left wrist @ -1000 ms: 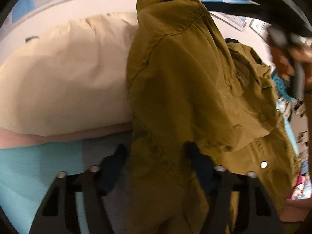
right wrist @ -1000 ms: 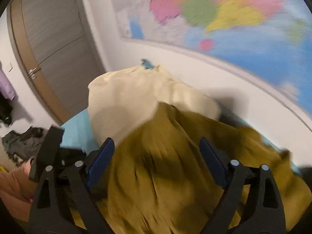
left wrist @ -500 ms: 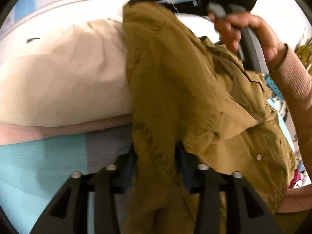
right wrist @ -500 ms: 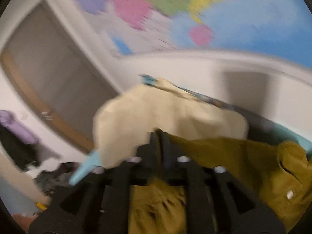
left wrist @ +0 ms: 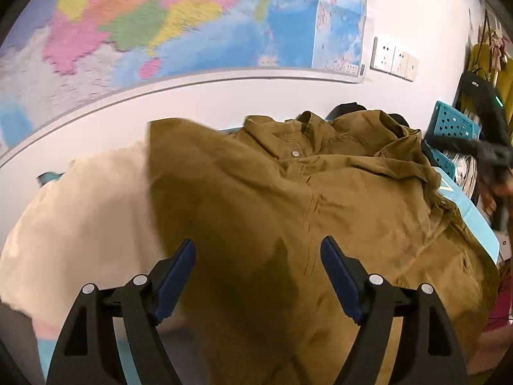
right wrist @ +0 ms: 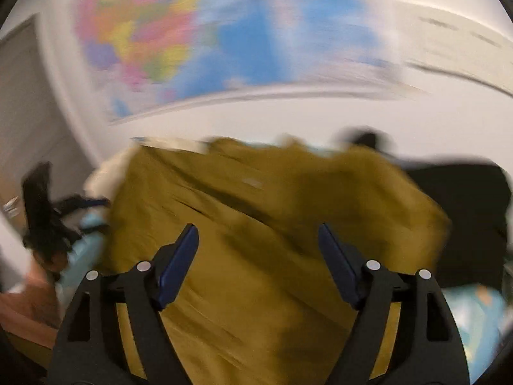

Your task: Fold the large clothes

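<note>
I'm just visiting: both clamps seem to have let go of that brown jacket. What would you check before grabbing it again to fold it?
1. Left gripper open, jaws just opened, nothing pinched: ok.
2. Right gripper open, jaws just opened, clear of cloth: ok.
3. Jacket lying flat: not ok, bunched near the collar.
4. Jacket clear of the cream pillow: not ok, it overlaps it.
5. Sleeves located: cannot tell.
6. Right view sharp enough to aim: not ok, blurred.

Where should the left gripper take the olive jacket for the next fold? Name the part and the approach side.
Likely the jacket's left edge, where it overlies the cream bedding: it forms a clear free border. Bring the left gripper, jaws just opened and holding nothing, in from the left.
</note>
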